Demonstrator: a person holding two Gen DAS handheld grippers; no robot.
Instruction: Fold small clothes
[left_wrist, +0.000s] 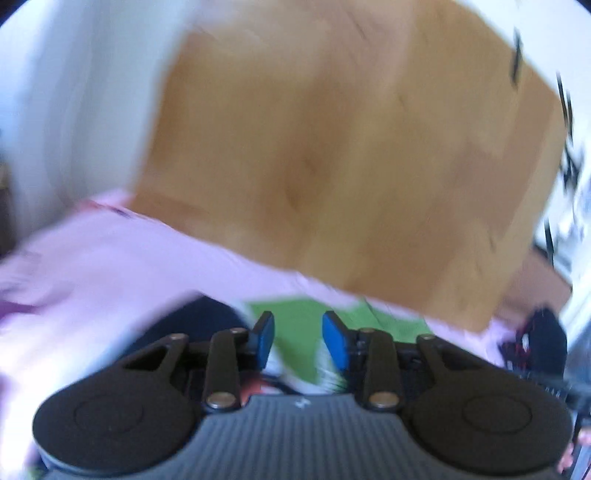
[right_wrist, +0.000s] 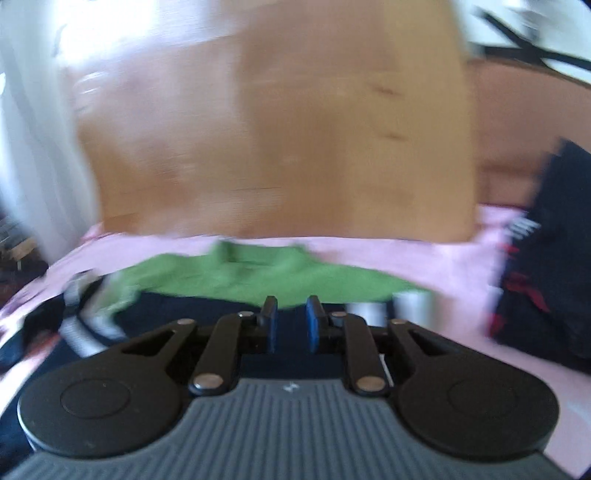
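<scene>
Both views are motion-blurred. A small green and navy garment (right_wrist: 258, 277) with white striped cuffs lies on a pink cloth (right_wrist: 424, 258). My right gripper (right_wrist: 291, 325) is open and empty, its blue pads above the navy part. In the left wrist view the green part (left_wrist: 295, 325) of the same garment lies under my left gripper (left_wrist: 297, 339), which is open and empty. The pink cloth (left_wrist: 110, 258) spreads to its left.
A dark navy garment with red and white print (right_wrist: 546, 266) lies on the pink cloth at the right; it also shows in the left wrist view (left_wrist: 535, 339). A wooden floor (left_wrist: 332, 147) lies beyond the cloth. White walls or curtains (right_wrist: 33, 147) stand at the left.
</scene>
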